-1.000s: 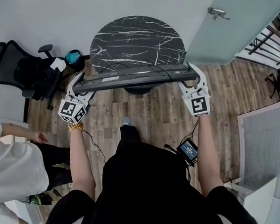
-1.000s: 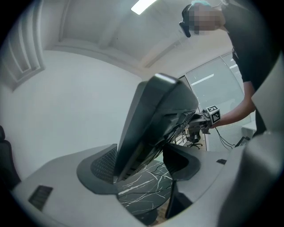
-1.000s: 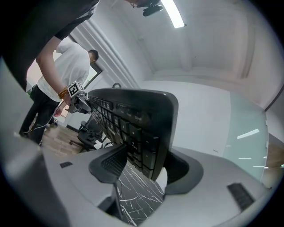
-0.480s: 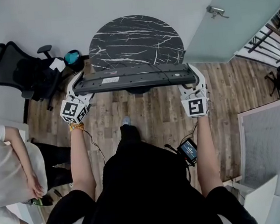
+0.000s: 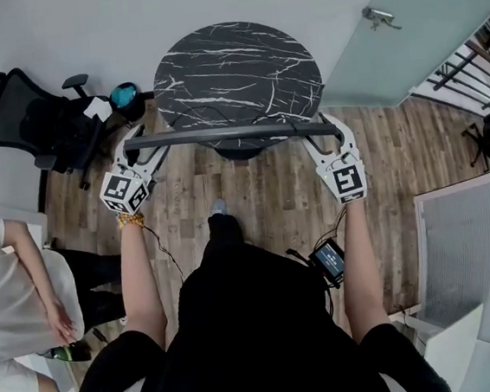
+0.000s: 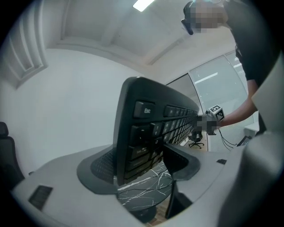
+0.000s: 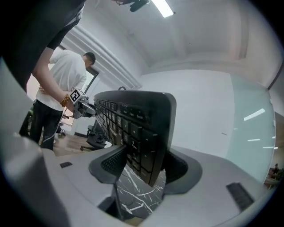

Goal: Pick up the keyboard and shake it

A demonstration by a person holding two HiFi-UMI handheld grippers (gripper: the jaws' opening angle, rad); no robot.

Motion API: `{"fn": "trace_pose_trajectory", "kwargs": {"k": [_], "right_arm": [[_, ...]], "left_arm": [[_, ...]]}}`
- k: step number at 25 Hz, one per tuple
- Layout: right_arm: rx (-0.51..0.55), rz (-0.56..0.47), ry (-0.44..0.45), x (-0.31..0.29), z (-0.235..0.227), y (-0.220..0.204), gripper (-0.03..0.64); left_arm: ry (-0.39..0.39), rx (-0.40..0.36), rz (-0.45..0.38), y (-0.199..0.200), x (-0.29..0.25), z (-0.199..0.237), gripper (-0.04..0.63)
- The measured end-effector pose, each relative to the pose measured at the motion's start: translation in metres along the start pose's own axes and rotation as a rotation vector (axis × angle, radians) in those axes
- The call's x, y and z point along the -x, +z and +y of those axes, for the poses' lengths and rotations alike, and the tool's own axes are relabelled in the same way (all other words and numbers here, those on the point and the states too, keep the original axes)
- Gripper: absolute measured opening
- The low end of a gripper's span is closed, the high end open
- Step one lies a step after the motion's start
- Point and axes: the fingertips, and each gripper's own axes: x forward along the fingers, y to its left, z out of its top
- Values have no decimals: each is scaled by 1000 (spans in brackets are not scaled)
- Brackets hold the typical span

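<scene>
- Head view: my left gripper (image 5: 138, 146) and right gripper (image 5: 323, 130) each clamped one end of the long black computer keyboard (image 5: 221, 133). It hung level between them, turned on edge, in the air over the near rim of the round black marble-top table (image 5: 235, 61).
- Left gripper view: both pads pressed on the keyboard's Esc end, one on the key face, one on the back.
- Right gripper view: jaws stood wide but gripped the opposite end the same way. A person in a white shirt (image 7: 66, 75) stood beyond.

Black keyboard (image 5: 221, 134), white-veined black table (image 5: 236, 70)
</scene>
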Motion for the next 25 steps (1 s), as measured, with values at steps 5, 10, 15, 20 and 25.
{"fn": "trace_pose_trajectory", "kwargs": {"k": [5, 10, 15, 20, 25], "right_arm": [[-122, 22, 111, -1, 7, -11, 245], [-209, 21, 159, -2, 7, -12, 242], [-465, 19, 246, -3, 10, -22, 229], [-812, -58, 321, -8, 18, -21, 223], [-787, 14, 293, -17, 22, -43, 222]], "left_arm": [[-2, 57, 0, -4, -1, 7, 308], [-16, 118, 12, -10, -3, 9, 308], [-42, 247, -25, -13, -2, 12, 307], [-10, 524, -195, -1, 2, 31, 289], [-10, 492, -127, -13, -3, 30, 285]]}}
